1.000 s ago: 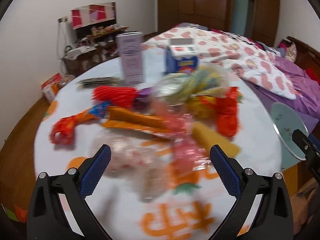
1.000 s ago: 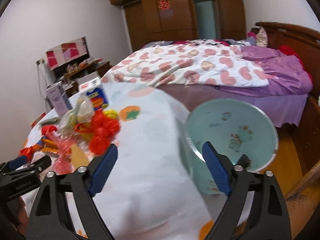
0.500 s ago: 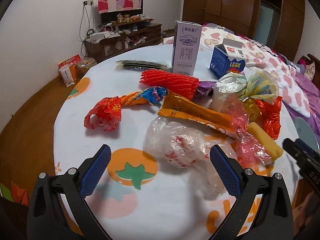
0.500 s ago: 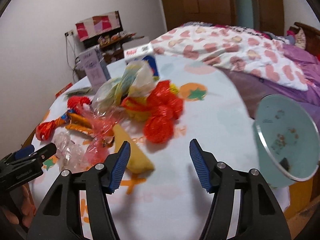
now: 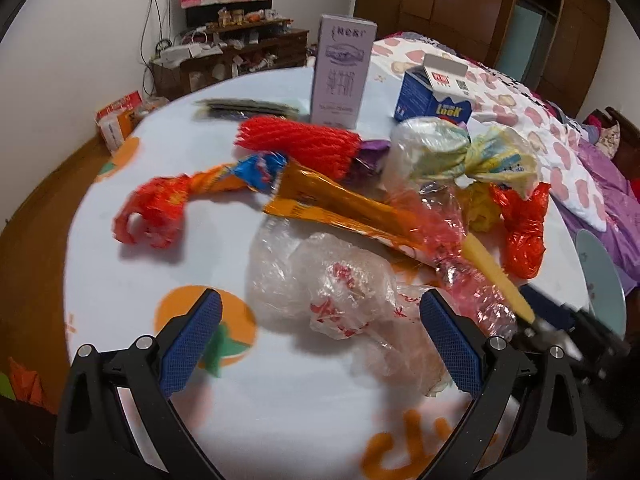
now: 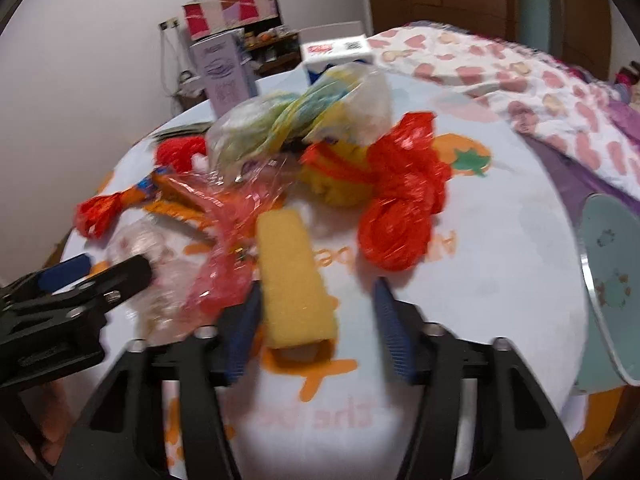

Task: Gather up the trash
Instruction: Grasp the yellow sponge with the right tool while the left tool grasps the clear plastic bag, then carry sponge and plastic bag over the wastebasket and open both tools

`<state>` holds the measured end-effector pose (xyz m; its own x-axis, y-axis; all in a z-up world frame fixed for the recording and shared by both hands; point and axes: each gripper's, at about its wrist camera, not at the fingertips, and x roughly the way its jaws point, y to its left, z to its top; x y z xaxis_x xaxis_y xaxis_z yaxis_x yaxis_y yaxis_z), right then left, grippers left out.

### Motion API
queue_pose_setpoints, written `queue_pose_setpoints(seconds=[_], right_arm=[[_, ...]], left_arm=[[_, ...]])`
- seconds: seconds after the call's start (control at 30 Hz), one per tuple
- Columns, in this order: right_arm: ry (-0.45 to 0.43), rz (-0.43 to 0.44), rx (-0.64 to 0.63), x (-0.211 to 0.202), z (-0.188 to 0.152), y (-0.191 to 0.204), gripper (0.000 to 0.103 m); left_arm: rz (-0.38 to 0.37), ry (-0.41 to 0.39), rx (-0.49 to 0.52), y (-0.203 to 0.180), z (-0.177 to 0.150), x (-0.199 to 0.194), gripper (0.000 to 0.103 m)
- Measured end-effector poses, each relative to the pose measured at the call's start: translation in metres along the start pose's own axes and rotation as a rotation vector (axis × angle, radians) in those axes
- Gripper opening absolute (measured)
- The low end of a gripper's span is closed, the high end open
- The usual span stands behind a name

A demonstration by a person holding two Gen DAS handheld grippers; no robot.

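Sponge [image 6: 294, 276], yellow, soft and light, lies on the surface [image 6: 500, 264] between the right tongs [image 6: 316, 322], which have just been closing, not yet pinching; grip its near end. Left tongs [image 5: 320, 346] gape over a clear bag [image 5: 320, 276].

Both tongs, left tongs [image 5: 320, 340] and right tongs [image 6: 316, 328], have black forked arms, silver screws and blue ribbed pads [image 5: 190, 342].
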<state>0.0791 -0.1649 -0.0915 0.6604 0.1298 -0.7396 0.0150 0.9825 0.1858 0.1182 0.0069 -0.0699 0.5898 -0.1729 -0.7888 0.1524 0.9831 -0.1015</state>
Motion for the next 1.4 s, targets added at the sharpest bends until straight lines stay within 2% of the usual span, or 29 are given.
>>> queue_pose_setpoints(seconds=[0.03, 0.23, 0.33, 0.43, 0.53, 0.6, 0.73, 0.83, 0.97, 1.13, 1.4], right_arm=[[0.004, 0.010, -0.002, 0.000, 0.000, 0.001, 0.031], [-0.015, 0.031, 0.034, -0.013, -0.006, -0.008, 0.028], [-0.064, 0.007, 0.056, -0.031, -0.009, -0.014, 0.028], [-0.126, -0.033, 0.054, -0.052, -0.013, -0.019, 0.028], [-0.168, -0.073, 0.070, -0.066, -0.017, -0.028, 0.028], [-0.181, -0.081, 0.096, -0.071, -0.018, -0.035, 0.028], [-0.179, -0.082, 0.126, -0.074, -0.021, -0.043, 0.028], [-0.180, -0.084, 0.130, -0.076, -0.024, -0.043, 0.028], [-0.190, -0.081, 0.141, -0.079, -0.027, -0.044, 0.028], [-0.233, -0.088, 0.159, -0.090, -0.029, -0.050, 0.028], [-0.276, -0.107, 0.209, -0.105, -0.032, -0.065, 0.028]], left_arm=[[-0.004, 0.010, -0.010, -0.002, 0.000, 0.003, 0.097], [-0.074, 0.050, -0.065, -0.003, -0.005, 0.011, 0.097], [-0.114, 0.055, -0.082, -0.006, -0.006, 0.009, 0.096], [-0.088, 0.001, -0.046, -0.016, -0.005, -0.002, 0.096], [-0.083, -0.015, -0.029, -0.024, -0.003, -0.004, 0.096], [-0.081, 0.001, -0.030, -0.028, -0.003, 0.003, 0.092], [-0.115, 0.044, -0.051, -0.027, -0.007, 0.016, 0.072], [-0.113, 0.019, -0.016, -0.029, -0.010, 0.014, 0.053], [-0.113, -0.021, 0.027, -0.029, -0.014, 0.007, 0.040], [-0.120, -0.069, 0.039, -0.024, -0.015, -0.006, 0.039], [-0.101, -0.225, 0.098, -0.034, -0.011, -0.051, 0.039]])
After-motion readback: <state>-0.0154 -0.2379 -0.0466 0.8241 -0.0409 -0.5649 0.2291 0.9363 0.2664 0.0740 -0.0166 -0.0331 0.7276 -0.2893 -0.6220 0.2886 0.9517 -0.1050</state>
